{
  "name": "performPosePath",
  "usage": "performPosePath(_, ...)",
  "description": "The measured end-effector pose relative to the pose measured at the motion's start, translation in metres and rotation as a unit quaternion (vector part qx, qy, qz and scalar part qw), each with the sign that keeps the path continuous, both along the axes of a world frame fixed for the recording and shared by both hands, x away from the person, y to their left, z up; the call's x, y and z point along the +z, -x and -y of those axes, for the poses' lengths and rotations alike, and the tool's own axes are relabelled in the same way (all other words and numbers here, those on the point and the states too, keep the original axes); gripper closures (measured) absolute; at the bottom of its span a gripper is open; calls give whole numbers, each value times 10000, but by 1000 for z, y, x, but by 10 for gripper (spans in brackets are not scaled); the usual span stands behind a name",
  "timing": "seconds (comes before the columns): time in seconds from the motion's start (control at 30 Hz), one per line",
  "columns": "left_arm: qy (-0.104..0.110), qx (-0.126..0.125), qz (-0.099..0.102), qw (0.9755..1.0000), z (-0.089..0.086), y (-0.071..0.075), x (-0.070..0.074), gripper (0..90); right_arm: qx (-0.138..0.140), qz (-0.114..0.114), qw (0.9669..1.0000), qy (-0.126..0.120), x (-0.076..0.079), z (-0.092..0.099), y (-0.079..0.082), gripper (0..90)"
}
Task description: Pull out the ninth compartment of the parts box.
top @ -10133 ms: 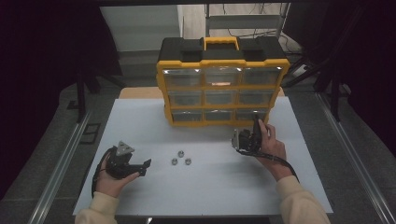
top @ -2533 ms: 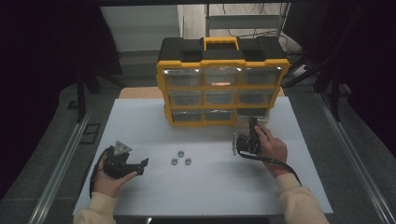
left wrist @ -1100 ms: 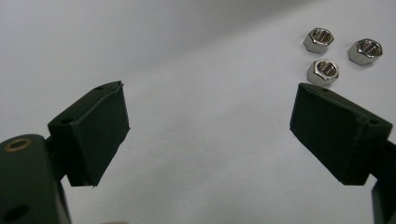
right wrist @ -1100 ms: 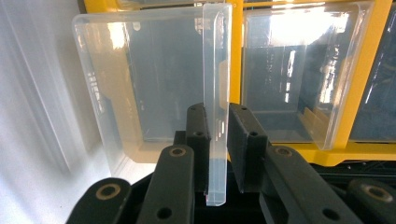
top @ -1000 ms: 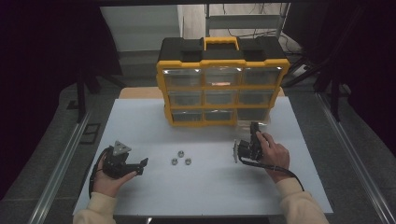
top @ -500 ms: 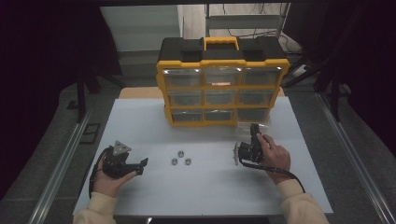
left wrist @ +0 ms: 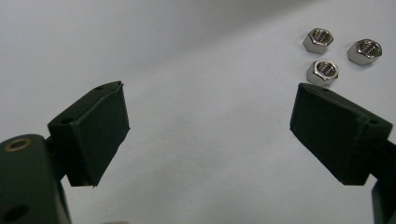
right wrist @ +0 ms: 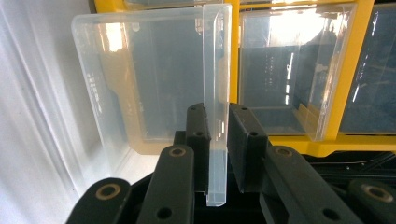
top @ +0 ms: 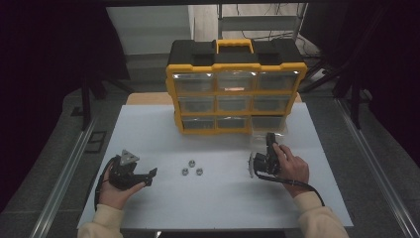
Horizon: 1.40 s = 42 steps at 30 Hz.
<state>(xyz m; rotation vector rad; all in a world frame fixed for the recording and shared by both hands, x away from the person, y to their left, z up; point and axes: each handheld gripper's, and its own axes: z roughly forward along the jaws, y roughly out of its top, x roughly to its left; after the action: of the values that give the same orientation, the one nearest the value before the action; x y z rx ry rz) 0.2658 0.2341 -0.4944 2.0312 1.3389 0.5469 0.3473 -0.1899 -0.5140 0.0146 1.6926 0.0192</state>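
High view overlooks table point(top: 148, 134); gripper views close, sharing nuts point(left wrist: 322, 70), organizer point(right wrist: 355, 135).

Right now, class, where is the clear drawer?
In the high view the clear drawer is at the table's right, clamped in the right tool, just in front of the yellow organizer.

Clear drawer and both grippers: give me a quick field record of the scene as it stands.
organizer: yellow and black organizer upright at the table's far side
drawer: clear drawer pulled out of the organizer, its wall clamped between the jaws
right gripper: right gripper shut on the clear drawer's wall, in front of the organizer's lower right corner
left gripper: left gripper open, nothing between the jaws
nuts: three hex nuts loose on the white table, between the two grippers
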Motion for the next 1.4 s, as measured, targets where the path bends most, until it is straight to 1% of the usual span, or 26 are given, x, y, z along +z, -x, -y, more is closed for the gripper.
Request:
performPosePath(0.5, 10, 12, 41, 10000, 1, 0, 0, 123, 35, -44, 10000, -4, -2, 2, 4, 780)
performPosePath(0.57, 7, 11, 41, 10000, 1, 0, 0, 123, 39, -22, 10000, 9, -2, 2, 4, 778)
performPosePath(0.87, 2, 18, 38, 10000, 1, 0, 0, 120, 84, -83, 9999, 14, -3, 2, 5, 765)
performPosePath(0.93, -4, 20, 37, 10000, 1, 0, 0, 119, 106, -129, 9999, 11, -3, 3, 4, 728)
performPosePath(1.03, -29, 11, 25, 10000, 0, 0, 0, 117, 113, -237, 9996, -71, -3, 5, 3, 658)
performPosePath(1.13, -32, 9, 24, 10000, 0, 0, 0, 117, 106, -409, 9987, -292, 0, 6, 3, 553)
performPosePath(1.17, -31, 7, 23, 10000, 0, 0, 0, 117, -6, -471, 9985, -293, 3, 6, 5, 527)
performPosePath(1.2, -29, 6, 24, 10000, 0, 0, 0, 117, 104, -499, 9978, -426, 2, 7, 3, 504)
performPosePath(1.23, -26, 8, 26, 10000, 0, 0, 0, 117, 9, -587, 9973, -448, 5, 7, 6, 483)
performPosePath(1.27, -26, 8, 25, 10000, 0, 0, 0, 117, -126, -385, 9982, -452, 5, 6, 8, 461)
performPosePath(1.3, -27, 11, 26, 10000, 0, 0, 0, 117, -117, -373, 9977, -553, 5, 6, 8, 445)
performPosePath(1.33, -27, 12, 24, 10000, 0, 0, 0, 117, -118, -511, 9969, -588, 7, 6, 9, 430)
performPosePath(1.37, -29, 12, 25, 10000, 0, 0, 0, 117, -98, -541, 9955, -766, 8, 6, 9, 419)
performPosePath(1.4, -29, 11, 26, 10000, 0, 0, 0, 117, -95, -599, 9951, -784, 10, 6, 10, 409)
